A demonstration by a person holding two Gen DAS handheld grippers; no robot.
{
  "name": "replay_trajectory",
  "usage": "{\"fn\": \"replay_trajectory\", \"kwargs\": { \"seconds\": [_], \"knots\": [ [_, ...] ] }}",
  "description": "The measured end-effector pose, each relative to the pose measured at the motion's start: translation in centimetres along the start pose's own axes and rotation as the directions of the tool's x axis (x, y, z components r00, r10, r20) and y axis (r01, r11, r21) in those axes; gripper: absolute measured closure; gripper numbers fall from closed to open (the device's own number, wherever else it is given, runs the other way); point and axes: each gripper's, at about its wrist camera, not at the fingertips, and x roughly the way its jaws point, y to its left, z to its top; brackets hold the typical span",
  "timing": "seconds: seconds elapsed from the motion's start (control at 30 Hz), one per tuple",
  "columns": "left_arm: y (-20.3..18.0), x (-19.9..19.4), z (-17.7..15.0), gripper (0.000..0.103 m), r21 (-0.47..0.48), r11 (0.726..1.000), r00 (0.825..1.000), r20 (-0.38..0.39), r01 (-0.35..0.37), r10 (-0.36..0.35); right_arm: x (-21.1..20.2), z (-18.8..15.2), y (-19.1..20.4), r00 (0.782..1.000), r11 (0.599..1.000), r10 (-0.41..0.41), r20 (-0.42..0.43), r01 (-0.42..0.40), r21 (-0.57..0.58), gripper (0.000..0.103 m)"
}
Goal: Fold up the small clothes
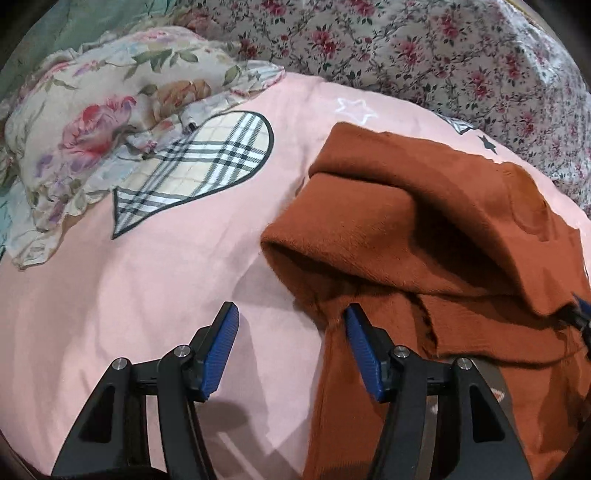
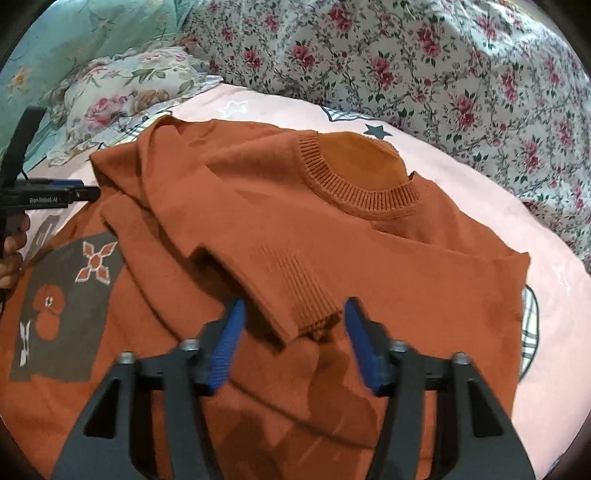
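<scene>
A small rust-orange knit sweater (image 2: 332, 236) lies on the pink bedsheet (image 2: 554, 295), with a ribbed round collar (image 2: 354, 188) at the far side and a grey patterned patch (image 2: 62, 306) at the left. One sleeve is folded across the body; its ribbed cuff (image 2: 310, 299) lies between the jaws of my right gripper (image 2: 293, 343), which is open and not gripping it. My left gripper (image 1: 290, 349) is open over the sweater's left edge (image 1: 406, 240), its right finger above the fabric. It also shows in the right wrist view (image 2: 51, 194) at the far left.
A floral pillow (image 1: 92, 140) lies at the left on the pink sheet (image 1: 147, 277) with a plaid heart print (image 1: 199, 162). A rose-print quilt (image 2: 443, 66) is bunched along the back and right. A teal cloth (image 2: 92, 29) lies at the far left.
</scene>
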Motion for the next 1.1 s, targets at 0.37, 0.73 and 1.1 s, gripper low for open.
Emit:
{"fn": "replay_trajectory", "kwargs": {
  "seconds": [0.37,0.73,1.1],
  "knots": [
    [-1.9,0.2,0.9,0.045,0.064,0.997,0.999,0.034,-0.037,0.035,-9.3,0.3,-12.0,0.901,0.723,0.337,0.274,-0.434,0.538,0.098],
    [-1.2,0.2,0.2,0.044,0.018,1.0,1.0,0.018,-0.024,0.024,-2.5,-5.1,-17.7,0.989,0.6,0.144,0.04,-0.12,0.791,0.092],
    [-1.1,0.4,-0.1,0.041,-0.016,0.999,0.999,0.018,-0.033,0.034,-2.4,-5.2,-14.4,0.999,0.756,0.052,-0.002,-0.039,0.653,0.065]
  ]
}}
